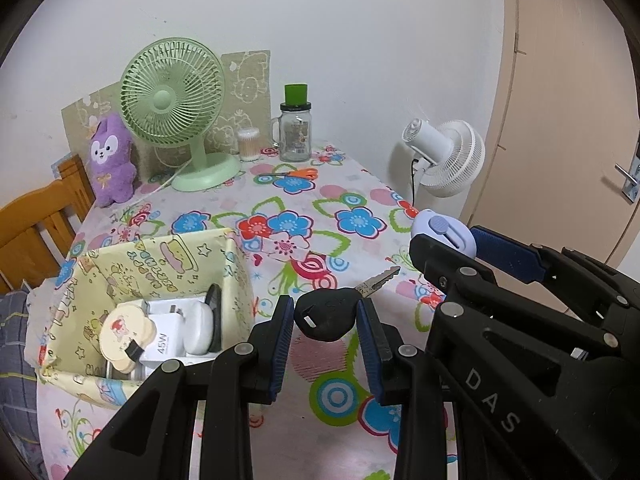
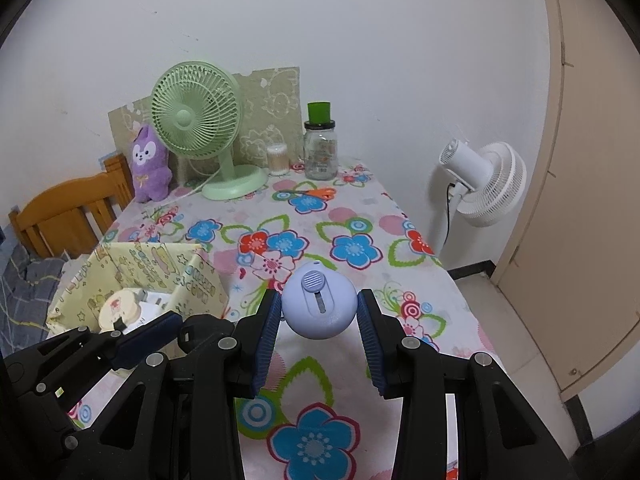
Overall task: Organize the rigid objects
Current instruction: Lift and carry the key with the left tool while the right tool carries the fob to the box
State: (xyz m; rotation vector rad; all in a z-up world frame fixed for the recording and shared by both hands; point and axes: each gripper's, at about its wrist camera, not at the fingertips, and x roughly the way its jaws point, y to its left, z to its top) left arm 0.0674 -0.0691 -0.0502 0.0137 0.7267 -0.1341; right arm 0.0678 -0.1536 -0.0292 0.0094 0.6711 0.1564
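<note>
We see a flowered table (image 1: 340, 216) with a green fan (image 1: 176, 108) at its far left and a yellow box (image 1: 160, 264) near left, holding a charger (image 1: 168, 332). Our left gripper (image 1: 325, 322) pinches a black key (image 1: 326, 316) just right of the box. Our right gripper (image 2: 319, 312) pinches a lilac cutter (image 2: 319, 306) above the table's middle.

Green fan (image 2: 196, 120): far end of table, ahead and left of the tools.
Purple plush (image 2: 149, 166): just left of the fan.
Glass jar (image 2: 320, 148): ahead, by wall.
Scissors (image 2: 314, 193): before the jar.
White fan (image 2: 486, 178): right, off table.
Wooden chair (image 2: 64, 210): far left.
</note>
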